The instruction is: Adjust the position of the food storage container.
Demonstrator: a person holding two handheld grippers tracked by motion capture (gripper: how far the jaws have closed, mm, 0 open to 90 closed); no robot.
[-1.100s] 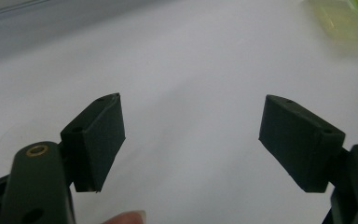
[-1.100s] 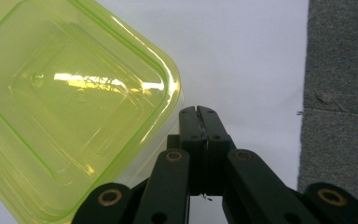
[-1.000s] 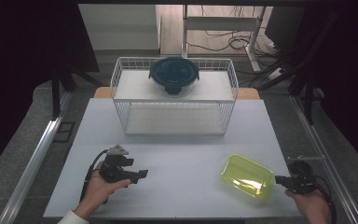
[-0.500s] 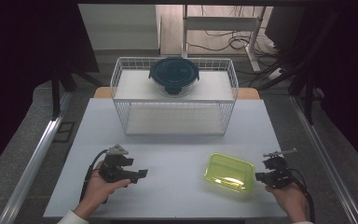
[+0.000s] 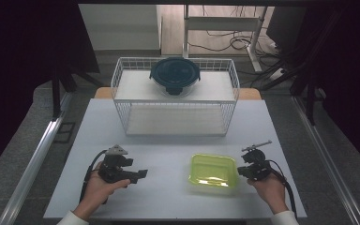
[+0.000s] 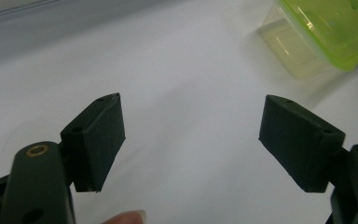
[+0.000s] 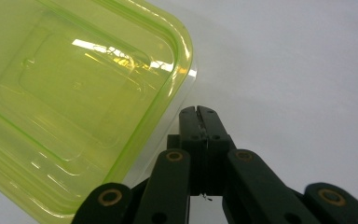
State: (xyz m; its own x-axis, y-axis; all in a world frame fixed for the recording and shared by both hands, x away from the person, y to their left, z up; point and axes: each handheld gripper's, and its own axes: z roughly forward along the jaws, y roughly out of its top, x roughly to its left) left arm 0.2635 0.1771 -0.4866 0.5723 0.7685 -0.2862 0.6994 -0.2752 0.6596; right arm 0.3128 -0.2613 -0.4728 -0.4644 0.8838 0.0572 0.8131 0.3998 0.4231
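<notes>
Near edge, high view: left hand [image 5: 97, 186] holds the left gripper [image 5: 141, 174] low over the white table [image 5: 168, 206], jaws pointing right. Left gripper view: jaws spread wide, nothing between them. Pads [image 6: 100, 140] are flat rectangular black blocks with a matte, rubbery look, on dark hinged links with brass-coloured pivots. A fingertip [image 6: 127, 217] pokes in at the bottom edge.

Right hand [image 5: 268, 190] holds the right gripper [image 5: 240, 170] at the right rim of the yellow-green container [image 5: 213, 171]. Right gripper view: jaws pressed together flat, face to face, tips just beside the container [image 7: 74, 102] rim. Whether they pinch the rim edge or only sit against it: cannot tell.

Container: translucent glossy plastic, rectangular with rounded corners, stepped moulded rim, shallow. Sits flat on the table, right of centre, near the front edge. Its corner also shows top right in the left gripper view [image 6: 326, 28].

Table surface: smooth, matte white, slightly reflective close up.

Further back: white wire basket [image 5: 122, 89], rectangular open grid, white sheet on its upper level. On it, a round clear bowl with a dark blue-green lid [image 5: 175, 74] that has a clip tab at the front.

Beyond: grey floor, cables [image 5: 225, 40], white frame legs.
</notes>
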